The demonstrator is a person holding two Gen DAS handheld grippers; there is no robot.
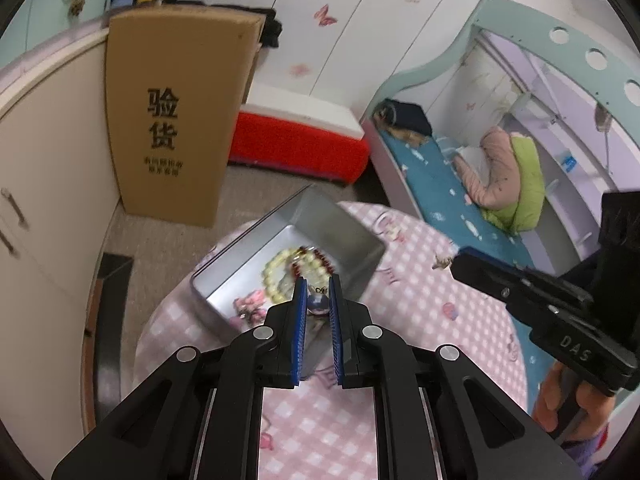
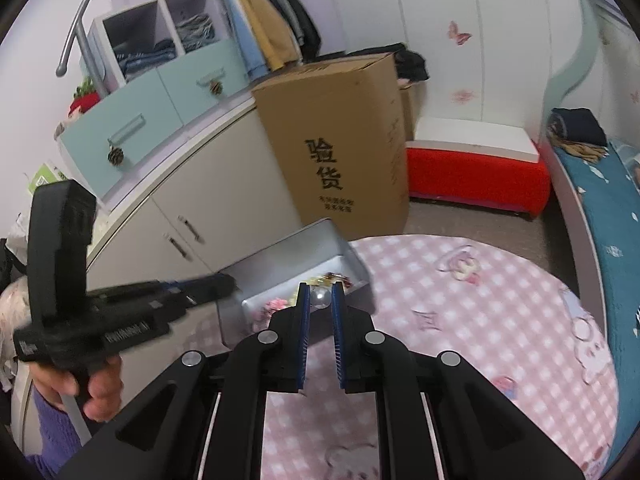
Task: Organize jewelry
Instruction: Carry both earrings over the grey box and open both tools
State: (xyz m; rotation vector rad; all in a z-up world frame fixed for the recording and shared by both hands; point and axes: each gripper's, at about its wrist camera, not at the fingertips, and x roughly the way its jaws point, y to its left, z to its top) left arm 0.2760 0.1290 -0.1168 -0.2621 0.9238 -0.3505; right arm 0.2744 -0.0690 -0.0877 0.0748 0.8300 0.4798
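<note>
Grippers first, nearest the lens: left gripper [image 1: 318,300] has its blue pads pinched on a small bluish-purple bead [image 1: 318,305], and right gripper [image 2: 320,300] is pinched on a silvery round bead [image 2: 321,298]. Whether the two beads are ends of one piece or separate items, can't tell; no string shows btwn them.

Below both: round table w/ pink checked cloth [image 1: 420,320]. Silver tin box [image 1: 340,224] sits at the table's far-left edge, lid off or open, open side up. Inside: pale yellow-green bead bracelet [image 1: 276,268], dark red bead bracelet [image 1: 324,258] overlapping it, pink flower pieces [image 1: 250,306] in the near corner of the tin.

Past the table edge: tall cardboard carton [image 1: 168,120] on the floor against a cream cabinet, red-and-white chest [image 1: 300,136] beyond, bed w/ blue sheet to the right.

Step in hand, prob.: beaded item(s) held up over or just in front of the tin, mid-carry. Next move needs both grippers lowered over free space in the tin, then pads released so beads drop clear of the bracelets w/o snagging.
</note>
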